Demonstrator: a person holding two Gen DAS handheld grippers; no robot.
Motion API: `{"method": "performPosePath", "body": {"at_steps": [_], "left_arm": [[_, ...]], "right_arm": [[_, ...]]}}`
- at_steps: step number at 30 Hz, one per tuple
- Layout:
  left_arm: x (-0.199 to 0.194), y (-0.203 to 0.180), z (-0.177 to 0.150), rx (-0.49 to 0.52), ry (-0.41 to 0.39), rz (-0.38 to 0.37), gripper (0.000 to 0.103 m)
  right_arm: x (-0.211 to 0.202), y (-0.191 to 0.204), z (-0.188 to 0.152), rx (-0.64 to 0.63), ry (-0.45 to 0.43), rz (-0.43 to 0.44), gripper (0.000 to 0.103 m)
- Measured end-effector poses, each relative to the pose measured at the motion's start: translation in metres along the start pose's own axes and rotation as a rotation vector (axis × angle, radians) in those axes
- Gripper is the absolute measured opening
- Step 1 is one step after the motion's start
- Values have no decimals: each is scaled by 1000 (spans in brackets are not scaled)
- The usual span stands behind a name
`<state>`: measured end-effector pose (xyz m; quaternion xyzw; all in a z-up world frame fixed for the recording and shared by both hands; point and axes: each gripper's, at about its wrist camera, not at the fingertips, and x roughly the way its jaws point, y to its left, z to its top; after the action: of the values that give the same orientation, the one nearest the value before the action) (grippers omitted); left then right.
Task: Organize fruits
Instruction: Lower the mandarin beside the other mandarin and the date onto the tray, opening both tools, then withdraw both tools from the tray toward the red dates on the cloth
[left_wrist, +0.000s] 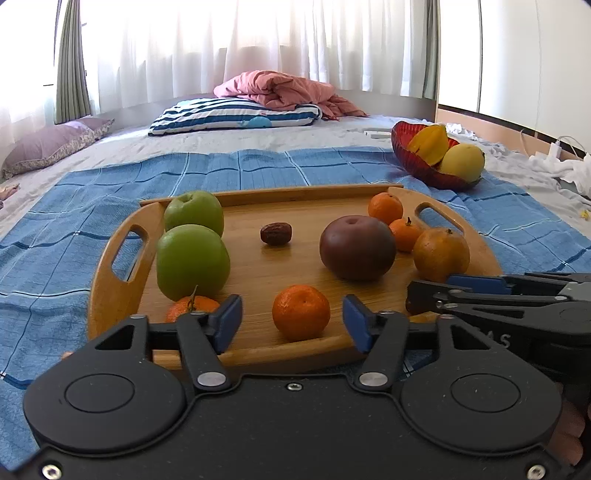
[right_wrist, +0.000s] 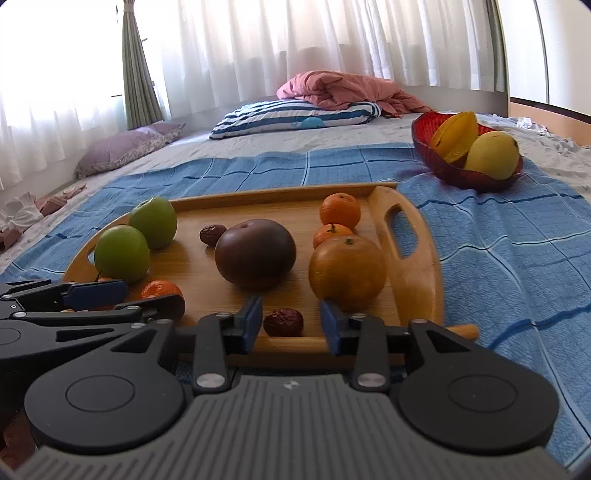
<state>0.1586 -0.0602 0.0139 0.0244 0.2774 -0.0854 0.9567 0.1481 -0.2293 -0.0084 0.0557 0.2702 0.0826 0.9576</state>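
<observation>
White curtains (left_wrist: 258, 40) back a bed spread with a blue checked blanket (left_wrist: 55, 229), on which a wooden tray (left_wrist: 122, 295) with handle cut-outs lies. On the tray: two green apples (left_wrist: 192, 258), a dark purple fruit (left_wrist: 356, 247), a brownish orange (left_wrist: 441, 253), several mandarins and a dried date (left_wrist: 276, 233). The left gripper (left_wrist: 291, 323) stands released, its blue pads either side of a mandarin (left_wrist: 301, 312) without touching it. The right gripper (right_wrist: 291, 323) is likewise released around a second date (right_wrist: 283, 322) near the tray's front edge, the brownish orange just beyond its right finger. Well apart to the right, a red bowl (left_wrist: 406, 155) holds a starfruit (left_wrist: 432, 144) and a yellow fruit (left_wrist: 463, 162). Further back lie a striped pillow (left_wrist: 236, 118) and a pink quilt (left_wrist: 280, 88). Lettering on the right gripper's body is only partly readable.
</observation>
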Motion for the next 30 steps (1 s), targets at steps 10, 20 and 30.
{"method": "performPosePath", "body": {"at_steps": [10, 20, 30], "left_arm": [[-30, -6, -10, 10, -20, -19, 90], [-49, -7, -31, -7, -8, -20, 97], [-54, -2, -49, -31, 22, -17, 99]], "right_arm": [[-32, -12, -10, 4, -46, -15, 73], [-47, -9, -31, -92, -54, -34, 83], [-44, 0, -48, -160, -50, -45, 89]]}}
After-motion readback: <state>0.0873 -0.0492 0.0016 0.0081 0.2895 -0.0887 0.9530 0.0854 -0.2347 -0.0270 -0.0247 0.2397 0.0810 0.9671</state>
